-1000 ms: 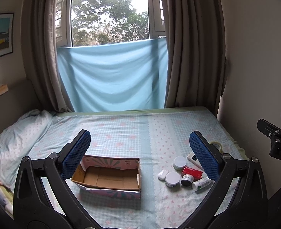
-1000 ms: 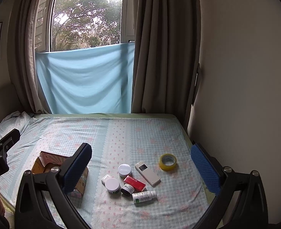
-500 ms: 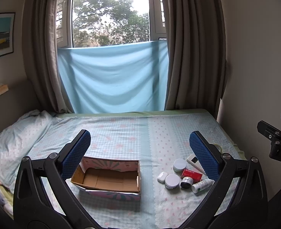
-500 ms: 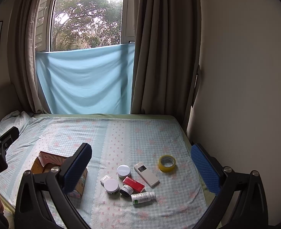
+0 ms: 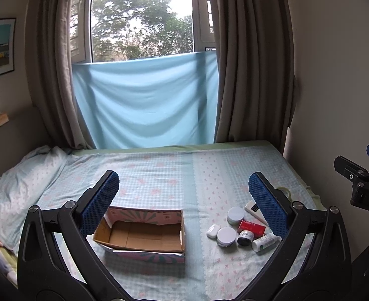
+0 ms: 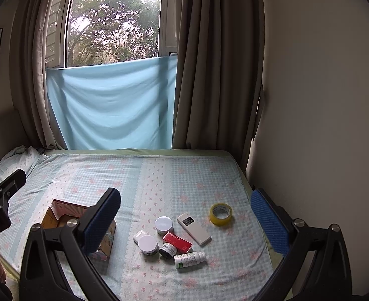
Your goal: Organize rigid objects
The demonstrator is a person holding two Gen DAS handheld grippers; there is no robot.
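Note:
An open, empty cardboard box sits on the bed; the right wrist view shows it partly behind a finger. Right of it lie a white earbud case, two white-lidded jars, a dark jar, a red box, a white bottle, a white remote and a yellow tape roll. My left gripper is open and empty, above the box's near side. My right gripper is open and empty, above the cluster.
The checked bedsheet covers the bed. A pillow lies at the left. A wall runs along the bed's right edge. Curtains and a blue cloth hang at the window behind.
Both grippers have pulled back and risen slightly; the box and the cluster sit a little lower and smaller in view. Jaws stay open.

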